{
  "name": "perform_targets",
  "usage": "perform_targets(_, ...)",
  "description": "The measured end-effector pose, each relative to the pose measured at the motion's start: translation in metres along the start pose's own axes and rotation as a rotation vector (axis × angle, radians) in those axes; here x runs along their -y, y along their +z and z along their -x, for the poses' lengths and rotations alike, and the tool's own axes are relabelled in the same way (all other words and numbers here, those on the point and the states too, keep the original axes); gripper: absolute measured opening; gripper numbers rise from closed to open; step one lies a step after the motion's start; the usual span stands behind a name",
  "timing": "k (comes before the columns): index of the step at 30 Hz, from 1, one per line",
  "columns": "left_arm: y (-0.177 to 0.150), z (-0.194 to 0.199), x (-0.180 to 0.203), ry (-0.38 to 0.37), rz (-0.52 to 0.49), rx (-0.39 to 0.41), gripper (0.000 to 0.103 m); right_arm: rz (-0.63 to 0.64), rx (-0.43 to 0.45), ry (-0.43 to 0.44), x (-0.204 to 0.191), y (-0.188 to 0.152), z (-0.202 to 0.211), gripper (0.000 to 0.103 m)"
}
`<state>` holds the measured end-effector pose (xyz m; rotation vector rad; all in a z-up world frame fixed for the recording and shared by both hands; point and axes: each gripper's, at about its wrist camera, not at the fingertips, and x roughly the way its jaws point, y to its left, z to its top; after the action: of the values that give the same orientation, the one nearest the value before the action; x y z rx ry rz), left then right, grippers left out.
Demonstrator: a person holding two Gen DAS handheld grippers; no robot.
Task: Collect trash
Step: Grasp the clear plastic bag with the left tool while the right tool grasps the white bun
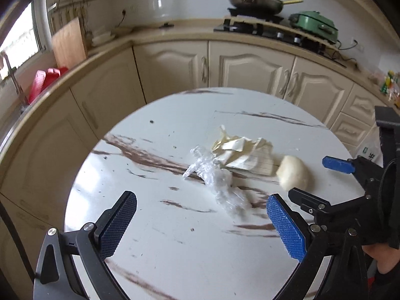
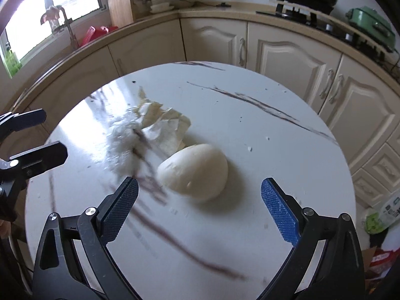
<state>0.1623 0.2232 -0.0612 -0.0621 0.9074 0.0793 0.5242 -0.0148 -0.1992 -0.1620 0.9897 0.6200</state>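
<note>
On the round white marbled table (image 1: 175, 250) lie three pieces of trash: a clear crumpled plastic wrap (image 1: 215, 180), a crumpled sheet of lined cream paper (image 1: 245, 152) and a white rounded lump (image 1: 293, 172). My left gripper (image 1: 201, 215) is open, hovering just short of the plastic wrap. In the right wrist view the white lump (image 2: 193, 171) sits right ahead of my open right gripper (image 2: 200, 196), between and just beyond its fingertips. The paper (image 2: 165, 127) and the blurred plastic wrap (image 2: 122, 145) lie to its left. The right gripper also shows at the left wrist view's right edge.
Cream kitchen cabinets (image 1: 250, 70) curve behind the table. A stove with a wok (image 1: 255, 1) and a green pot (image 1: 315, 26) is on the counter. A wooden cutting board (image 1: 70, 42) and a red basket (image 1: 45, 81) stand by the sink. Bags (image 2: 382, 217) lie on the floor right.
</note>
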Motion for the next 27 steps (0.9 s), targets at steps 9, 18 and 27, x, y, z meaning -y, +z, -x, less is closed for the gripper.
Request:
perform_targets(9,0.043,-0.051,-0.002,-0.013,0.026,-0.029,0.102,0.081,0.0,0.06,0.001,0.002,-0.025,0.094)
perform_targets(18,0.049,-0.105,0.023,-0.018,0.016,-0.062,0.102,0.103,-0.007,0.063,0.002,-0.001,-0.021,0.065)
perform_targets(27,0.058,-0.147,0.034,-0.013,0.016,-0.137,0.055,0.003,0.053,0.118,0.032,-0.012,0.009,0.065)
